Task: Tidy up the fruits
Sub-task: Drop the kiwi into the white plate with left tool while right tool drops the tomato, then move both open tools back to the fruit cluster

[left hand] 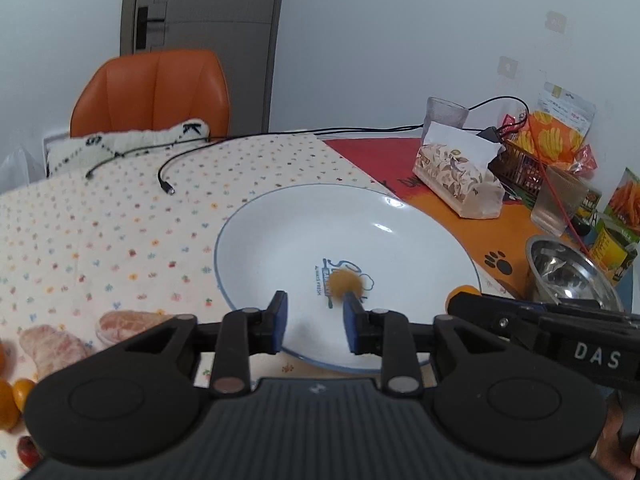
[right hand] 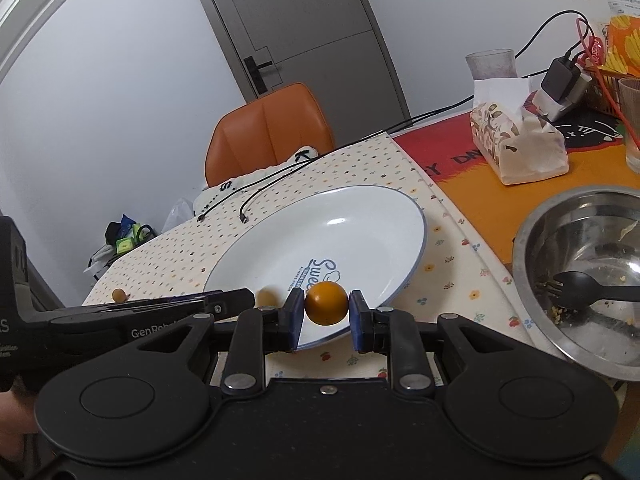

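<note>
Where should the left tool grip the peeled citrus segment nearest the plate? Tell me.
Probably across its short width at mid-length, coming from above: the peeled citrus segment lies flat and elongated on the cloth, left of the plate. The left tool is open.

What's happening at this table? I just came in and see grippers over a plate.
A person is sorting fruit with two handheld grippers. The right gripper is shut on a small orange fruit, held over the near rim of the white plate. The left gripper is open over the plate, and a blurred yellowish fruit sits just beyond it in the plate. More fruit waits on the tablecloth to the left.
</note>
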